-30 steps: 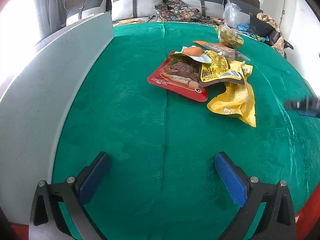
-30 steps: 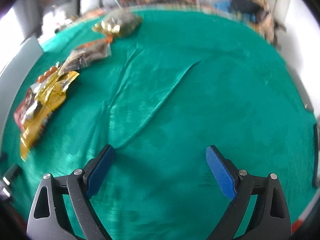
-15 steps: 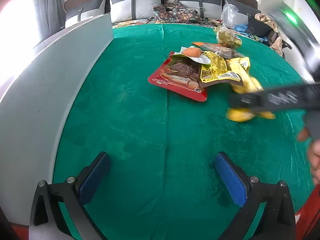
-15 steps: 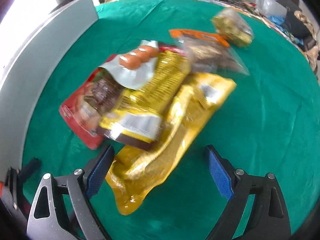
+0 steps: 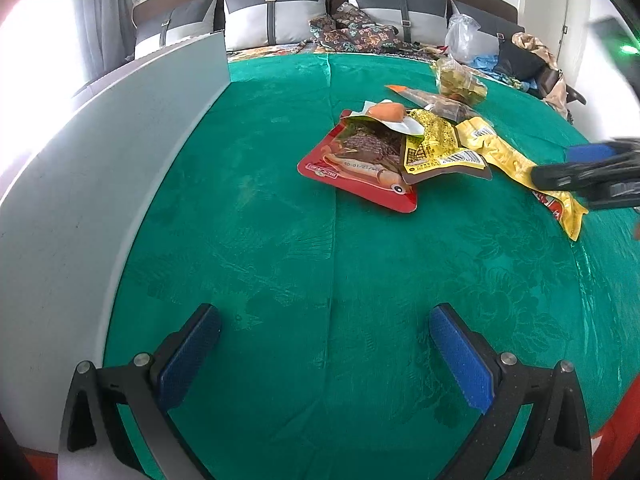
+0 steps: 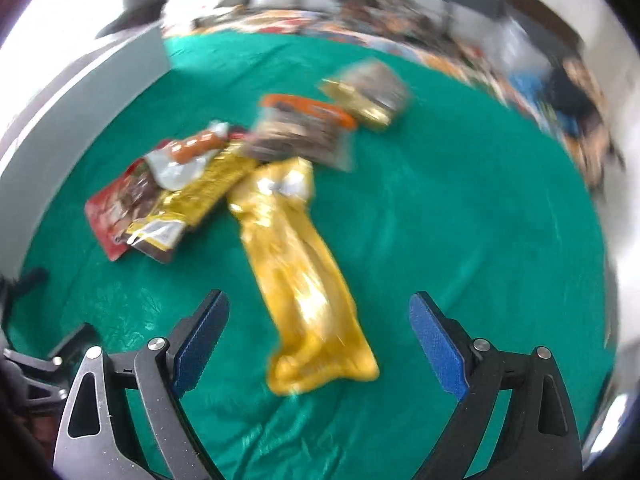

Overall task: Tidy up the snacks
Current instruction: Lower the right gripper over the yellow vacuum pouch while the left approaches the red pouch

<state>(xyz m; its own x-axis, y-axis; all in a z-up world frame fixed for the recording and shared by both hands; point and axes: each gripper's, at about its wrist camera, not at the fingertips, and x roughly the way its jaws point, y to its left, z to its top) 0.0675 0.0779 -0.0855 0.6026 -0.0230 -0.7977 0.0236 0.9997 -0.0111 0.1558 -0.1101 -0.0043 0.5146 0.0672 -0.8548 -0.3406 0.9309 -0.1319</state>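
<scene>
A pile of snack packets lies on the green cloth (image 5: 280, 240): a red packet (image 5: 360, 164), a yellow-brown packet (image 5: 436, 148), a long yellow packet (image 5: 516, 156), a sausage pack (image 5: 386, 112), an orange-topped clear bag (image 5: 440, 102) and a gold candy bag (image 5: 460, 80). My left gripper (image 5: 324, 352) is open and empty over bare cloth near the front. My right gripper (image 6: 318, 340) is open, its fingers either side of the near end of the long yellow packet (image 6: 304, 280). The right gripper also shows at the right edge of the left wrist view (image 5: 592, 172).
A grey panel (image 5: 100, 184) stands along the left side of the cloth. Pillows (image 5: 276, 16) and patterned fabric (image 5: 352, 32) lie beyond the far edge. Bags and clutter (image 5: 520, 56) sit at the far right.
My right gripper has swung left to the snack pile and closed in on the long yellow packet, which has shifted. The left gripper has not moved.
</scene>
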